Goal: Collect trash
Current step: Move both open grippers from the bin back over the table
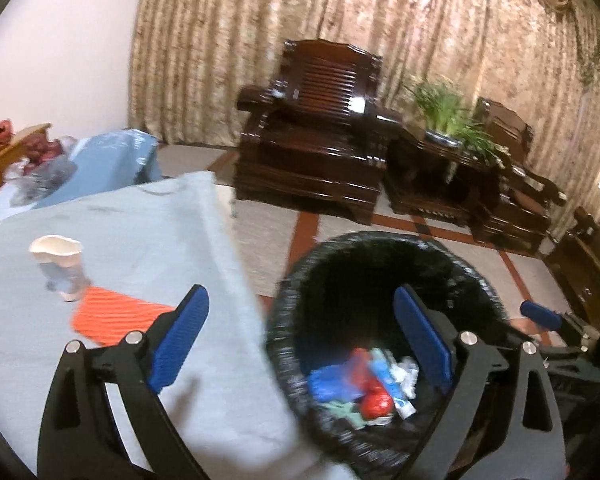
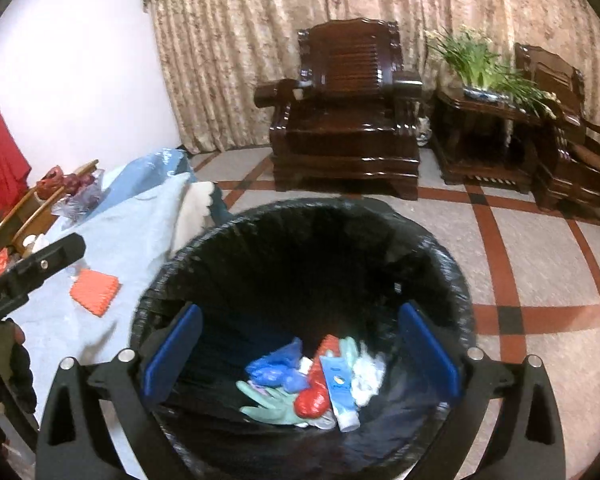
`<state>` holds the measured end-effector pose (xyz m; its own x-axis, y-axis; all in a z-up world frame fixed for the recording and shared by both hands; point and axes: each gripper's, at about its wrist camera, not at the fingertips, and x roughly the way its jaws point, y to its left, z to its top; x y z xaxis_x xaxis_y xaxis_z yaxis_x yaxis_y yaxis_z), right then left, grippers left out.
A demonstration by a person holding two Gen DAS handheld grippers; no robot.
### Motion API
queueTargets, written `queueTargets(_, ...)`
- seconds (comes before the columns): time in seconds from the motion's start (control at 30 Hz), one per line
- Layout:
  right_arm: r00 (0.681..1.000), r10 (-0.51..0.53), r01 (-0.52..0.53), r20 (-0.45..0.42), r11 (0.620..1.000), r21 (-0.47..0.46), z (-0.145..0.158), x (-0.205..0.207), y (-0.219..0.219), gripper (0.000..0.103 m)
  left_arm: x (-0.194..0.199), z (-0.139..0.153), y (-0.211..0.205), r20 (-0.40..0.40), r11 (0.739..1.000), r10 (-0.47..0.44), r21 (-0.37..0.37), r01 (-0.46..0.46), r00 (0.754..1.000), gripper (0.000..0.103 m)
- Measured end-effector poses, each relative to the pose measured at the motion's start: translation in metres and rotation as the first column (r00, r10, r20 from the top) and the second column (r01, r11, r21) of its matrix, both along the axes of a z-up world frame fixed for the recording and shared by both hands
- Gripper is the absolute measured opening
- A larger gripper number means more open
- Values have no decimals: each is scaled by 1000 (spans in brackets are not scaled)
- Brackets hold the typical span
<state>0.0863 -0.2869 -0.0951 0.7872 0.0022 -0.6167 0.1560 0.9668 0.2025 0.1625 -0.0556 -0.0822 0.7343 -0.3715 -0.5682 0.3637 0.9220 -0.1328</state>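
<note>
The trash bin (image 2: 300,264), lined with a black bag, stands on the floor just beside the desk's right edge. Collected trash lies at its bottom: a blue crumpled wrapper (image 2: 274,372), a red crumpled piece (image 2: 312,402), a white-and-blue tube (image 2: 340,392), a pale green glove (image 2: 272,408) and white crumpled paper (image 2: 366,376).

The desk (image 1: 140,232) is covered with a light blue cloth. On it stand a deformed white paper cup (image 1: 58,258) and, just beside it, a flat orange ribbed piece (image 1: 112,314). Blurred bags and red items lie at the desk's far left end, near a wooden chair back (image 2: 40,208).

The floor (image 2: 520,264) is light tile with red bands and dark squares at the crossings. Behind stands a dark wooden armchair (image 2: 346,120), a dark side table (image 2: 484,136) bearing a green plant (image 2: 480,60), and a second armchair (image 2: 572,152). A beige patterned curtain (image 2: 300,12) covers the rear wall; the left wall is plain white.

The left hand-held gripper (image 1: 300,344) is tilted downward over the desk edge and bin rim, its blue-padded jaws spread wide with nothing between them. The right hand-held gripper (image 2: 300,356) points down into the bin mouth, jaws likewise spread wide and empty, above the trash without touching it.
</note>
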Motion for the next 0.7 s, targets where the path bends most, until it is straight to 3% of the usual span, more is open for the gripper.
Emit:
queueTargets(0.33, 985, 158, -159, 73, 987, 0, 23, 28, 76, 97, -17, 11, 92, 49, 986, 162, 41, -164, 986, 91)
queueTargets(0.7, 947, 308, -307, 90, 951, -17, 23, 66, 165, 97, -18, 11, 179, 57, 944, 326, 32, -328, 944, 91)
